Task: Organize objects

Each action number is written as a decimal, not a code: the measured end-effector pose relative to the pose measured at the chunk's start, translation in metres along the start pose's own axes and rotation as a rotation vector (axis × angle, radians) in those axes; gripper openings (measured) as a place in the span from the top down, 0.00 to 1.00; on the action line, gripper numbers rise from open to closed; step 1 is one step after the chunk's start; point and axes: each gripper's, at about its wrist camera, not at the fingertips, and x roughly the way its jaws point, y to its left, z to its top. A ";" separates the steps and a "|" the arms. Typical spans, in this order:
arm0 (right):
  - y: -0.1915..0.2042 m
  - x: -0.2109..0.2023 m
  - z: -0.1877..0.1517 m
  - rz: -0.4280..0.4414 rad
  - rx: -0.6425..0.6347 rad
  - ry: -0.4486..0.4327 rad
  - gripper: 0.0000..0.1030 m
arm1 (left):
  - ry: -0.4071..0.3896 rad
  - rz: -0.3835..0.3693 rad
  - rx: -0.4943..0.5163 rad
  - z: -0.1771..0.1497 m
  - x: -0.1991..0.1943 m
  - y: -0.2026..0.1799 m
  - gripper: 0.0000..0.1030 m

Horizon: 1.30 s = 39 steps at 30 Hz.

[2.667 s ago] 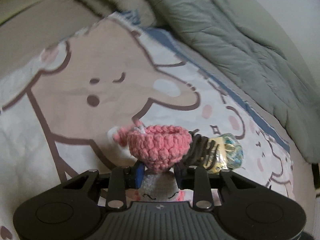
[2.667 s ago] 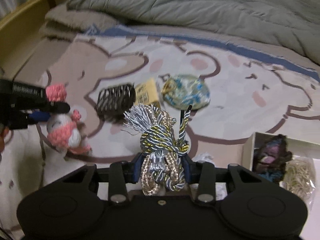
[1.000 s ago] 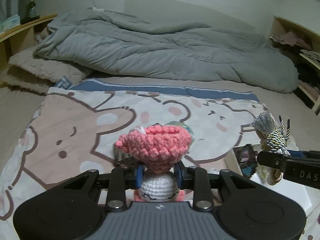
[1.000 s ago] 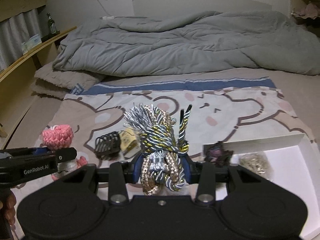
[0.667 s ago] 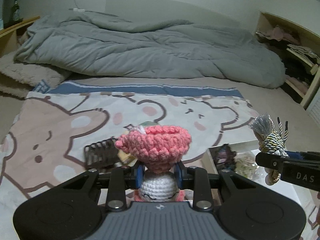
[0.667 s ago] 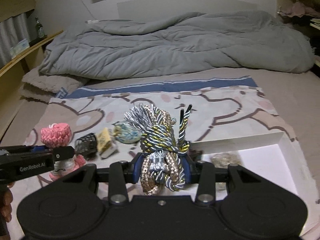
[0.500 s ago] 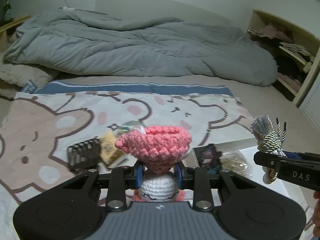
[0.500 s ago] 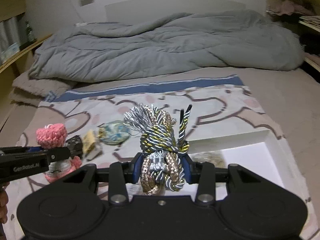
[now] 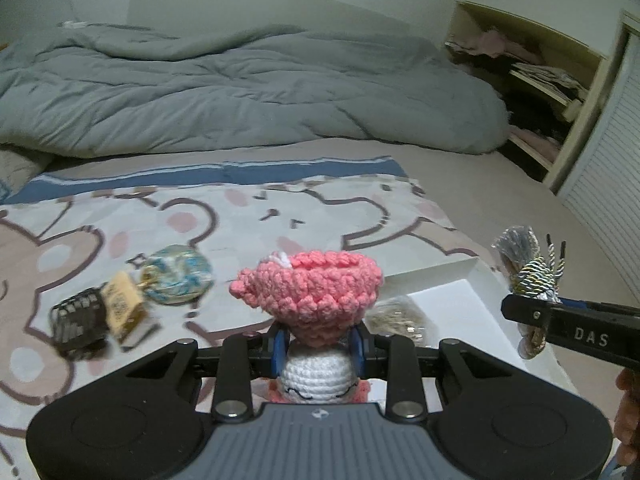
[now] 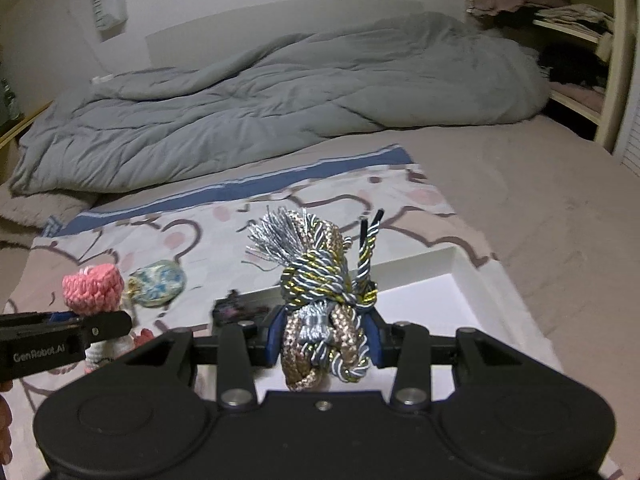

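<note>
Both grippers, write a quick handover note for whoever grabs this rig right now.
Left gripper: shut on the pink-and-white crochet doll, held up in the air.
Right gripper: shut on the knotted cord bundle, held above the white box.
In the box so far: a dark item and a pale tangle.
On the bear blanket, not yet boxed: the black hair claw, the yellow tag and the blue-patterned pouch.
Left to do: likely drop both held items in, then fetch those three.
</note>
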 end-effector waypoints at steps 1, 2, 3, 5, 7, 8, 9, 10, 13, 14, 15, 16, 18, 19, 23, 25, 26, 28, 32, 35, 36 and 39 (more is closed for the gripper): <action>-0.006 0.000 -0.001 -0.010 0.006 -0.001 0.60 | -0.002 -0.013 0.007 0.000 0.003 -0.006 0.69; -0.010 0.000 -0.001 -0.016 0.012 -0.002 0.60 | -0.006 -0.029 0.010 0.001 0.005 -0.011 0.69; -0.015 0.000 -0.001 -0.022 0.018 -0.002 0.60 | -0.012 -0.048 0.012 0.001 0.006 -0.016 0.69; -0.023 0.003 -0.002 -0.038 0.025 0.000 0.60 | -0.018 -0.095 0.007 0.001 0.010 -0.025 0.69; -0.031 0.005 -0.003 -0.057 0.032 0.004 0.60 | -0.021 -0.140 0.006 0.001 0.015 -0.036 0.69; -0.035 0.006 -0.004 -0.065 0.036 0.007 0.60 | -0.022 -0.161 0.008 0.001 0.017 -0.042 0.69; -0.039 0.008 -0.004 -0.073 0.041 0.009 0.60 | -0.025 -0.182 0.010 0.001 0.020 -0.047 0.69; -0.043 0.010 -0.004 -0.083 0.045 0.012 0.60 | -0.026 -0.202 0.010 0.001 0.023 -0.052 0.69; -0.055 0.014 -0.006 -0.109 0.053 0.012 0.60 | -0.032 -0.275 -0.004 0.001 0.034 -0.064 0.69; -0.059 0.015 -0.006 -0.116 0.056 0.011 0.60 | -0.032 -0.301 -0.015 0.001 0.038 -0.067 0.69; -0.062 0.017 -0.007 -0.123 0.058 0.010 0.60 | -0.032 -0.326 -0.026 0.001 0.042 -0.069 0.69; -0.066 0.018 -0.007 -0.131 0.061 0.010 0.60 | -0.032 -0.352 -0.037 0.001 0.047 -0.071 0.69; -0.074 0.020 -0.008 -0.143 0.071 0.008 0.60 | -0.032 -0.406 -0.068 0.000 0.058 -0.075 0.69; -0.078 0.021 -0.007 -0.148 0.077 0.005 0.60 | -0.028 -0.432 -0.083 0.000 0.064 -0.077 0.69; -0.094 0.027 -0.008 -0.177 0.096 -0.008 0.60 | -0.017 -0.535 -0.127 -0.003 0.090 -0.085 0.69; -0.099 0.031 -0.008 -0.188 0.102 -0.012 0.60 | -0.022 -0.577 -0.154 -0.004 0.102 -0.087 0.69; -0.102 0.033 -0.008 -0.191 0.106 -0.013 0.60 | -0.021 -0.597 -0.170 -0.005 0.110 -0.088 0.69; -0.108 0.039 -0.009 -0.199 0.110 -0.011 0.60 | -0.008 -0.619 -0.206 -0.008 0.127 -0.088 0.69; -0.114 0.051 -0.009 -0.210 0.102 -0.001 0.60 | 0.055 -0.574 -0.229 -0.015 0.158 -0.088 0.69; -0.115 0.060 -0.009 -0.193 0.092 0.007 0.60 | 0.079 -0.510 -0.220 -0.018 0.172 -0.087 0.69; -0.114 0.063 -0.009 -0.188 0.089 0.011 0.60 | 0.079 -0.489 -0.219 -0.019 0.176 -0.086 0.69; -0.112 0.074 -0.010 -0.168 0.078 0.027 0.60 | 0.073 -0.464 -0.234 -0.019 0.185 -0.082 0.69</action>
